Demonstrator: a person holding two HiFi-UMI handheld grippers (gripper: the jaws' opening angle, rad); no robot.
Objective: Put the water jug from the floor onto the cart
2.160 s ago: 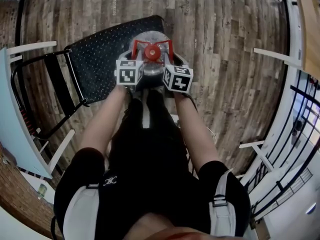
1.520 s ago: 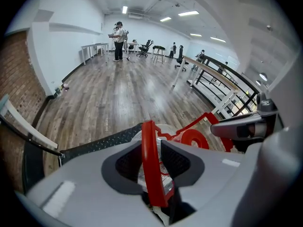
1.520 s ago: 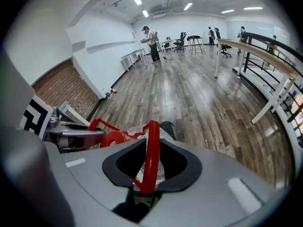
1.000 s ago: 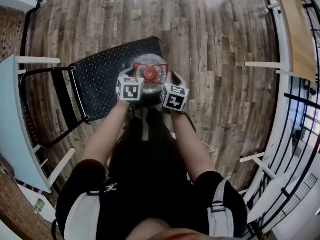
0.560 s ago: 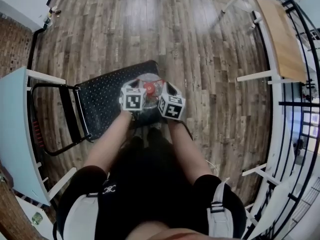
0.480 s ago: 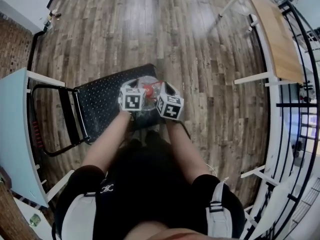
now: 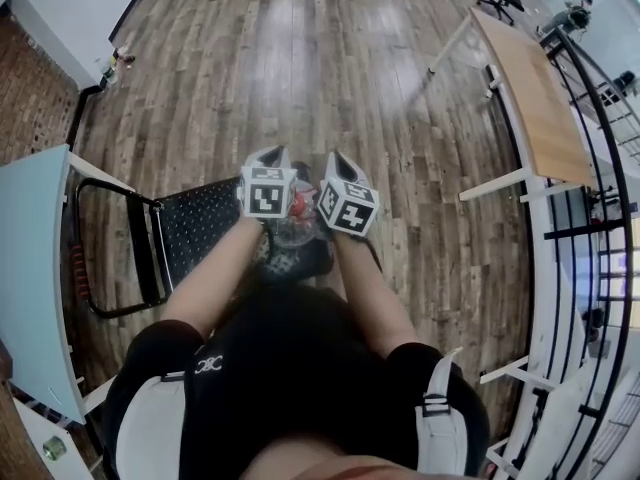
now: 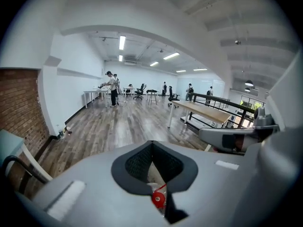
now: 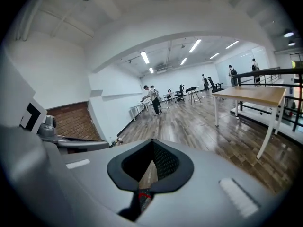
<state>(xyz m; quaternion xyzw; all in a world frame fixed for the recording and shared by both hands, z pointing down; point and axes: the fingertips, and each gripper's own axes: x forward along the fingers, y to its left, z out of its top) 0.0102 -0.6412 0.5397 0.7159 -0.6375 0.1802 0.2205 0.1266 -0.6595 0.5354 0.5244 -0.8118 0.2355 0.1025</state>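
Head view: left tool [image 7: 268, 155] and right tool [image 7: 336, 160] are held side by side at arm's length, tips pointing away from the body. The water jug [image 7: 291, 232] stands below and between them on the black studded worktop [image 7: 205, 223] of the cart [image 7: 108, 260], at the end far from the cart handle. Its red cap [image 7: 299, 205] shows between the two marker cubes. Wooden floor [image 7: 300, 58] all round. Light blue table [image 7: 30, 268] at left, wooden-topped table [image 7: 530, 88] at upper right.

Left gripper view: left tool [image 8: 152, 143] has its jaws drawn together at the tips and nothing clamped between them. Only the padded hollow behind the tips stays clear, and low in it the red cap [image 8: 158, 200] is seen. The right tool [image 8: 232, 138] sits just beside. Long table [image 8: 208, 111] and standing people [image 8: 111, 86] far off.

Right gripper view: right tool [image 9: 152, 141] likewise has its tips met and holds nothing. A bit of the jug's red [image 9: 143, 196] shows low in the slit. Left tool [image 9: 61, 141] at left.
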